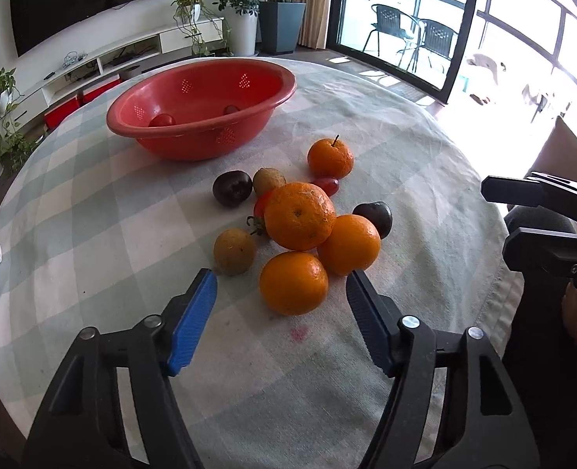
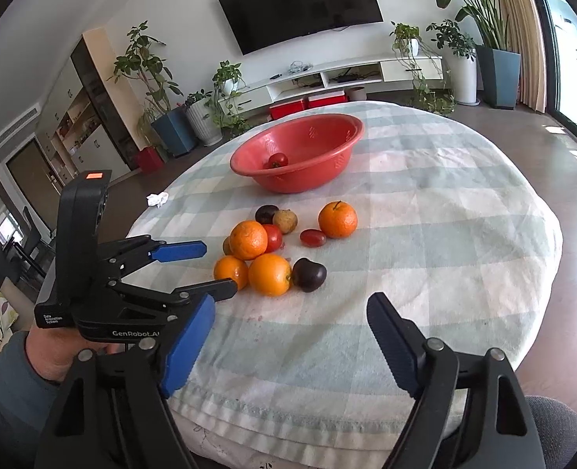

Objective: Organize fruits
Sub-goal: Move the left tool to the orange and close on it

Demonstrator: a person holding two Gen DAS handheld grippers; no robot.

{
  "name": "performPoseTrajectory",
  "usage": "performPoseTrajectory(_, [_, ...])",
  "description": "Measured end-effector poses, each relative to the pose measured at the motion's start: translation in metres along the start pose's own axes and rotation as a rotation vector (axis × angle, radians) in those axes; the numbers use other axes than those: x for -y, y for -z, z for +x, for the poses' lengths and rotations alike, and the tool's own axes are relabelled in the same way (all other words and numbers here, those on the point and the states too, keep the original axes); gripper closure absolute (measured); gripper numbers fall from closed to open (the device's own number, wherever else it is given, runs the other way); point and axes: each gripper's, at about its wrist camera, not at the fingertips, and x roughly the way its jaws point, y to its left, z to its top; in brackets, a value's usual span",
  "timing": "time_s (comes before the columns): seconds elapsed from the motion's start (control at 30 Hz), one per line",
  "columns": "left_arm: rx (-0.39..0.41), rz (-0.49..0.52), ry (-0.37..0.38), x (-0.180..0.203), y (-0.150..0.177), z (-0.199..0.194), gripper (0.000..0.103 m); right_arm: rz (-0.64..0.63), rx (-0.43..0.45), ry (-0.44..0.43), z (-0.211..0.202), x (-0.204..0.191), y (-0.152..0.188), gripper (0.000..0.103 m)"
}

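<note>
Left wrist view, left gripper [image 1: 281,293] open, seemingly straddling nearest orange [image 1: 293,282]

Light: bright daylight from the glass doors [image 1: 397,19]
Glare: blown-out whites there
Edges: fisheye bending, dark corners
Focus: sharp

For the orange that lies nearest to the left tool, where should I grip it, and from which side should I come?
Grip the nearest orange across its widest middle, coming down from the near side with the left tool. It is round and free on the near side and on its left. Behind it, the other oranges press close, so a tool coming from there would probably push the pile.
</note>
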Motion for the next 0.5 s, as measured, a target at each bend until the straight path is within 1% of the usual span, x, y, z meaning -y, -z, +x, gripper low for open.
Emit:
performPoseTrajectory(0.1, [-0.011,0.011,0.012,0.001,-0.001,0.006,0.046,-0.004,-0.008,-0.001,0.002,-0.001,0.0,0.022])
performPoseTrajectory(0.17, [-0.014,0.013,0.021,0.001,-0.001,0.01,0.046,-0.009,-0.01,0.0,0.003,-0.001,0.0,0.022])
performPoseTrajectory(0.27, [-0.005,0.005,0.032,-0.001,-0.002,0.011,0.05,-0.012,-0.015,-0.001,0.005,-0.002,-0.001,0.022])
performPoseTrajectory(0.5, [0.004,-0.004,0.044,-0.003,-0.001,0.011,0.065,-0.048,-0.019,0.001,0.012,-0.008,-0.01,0.028])
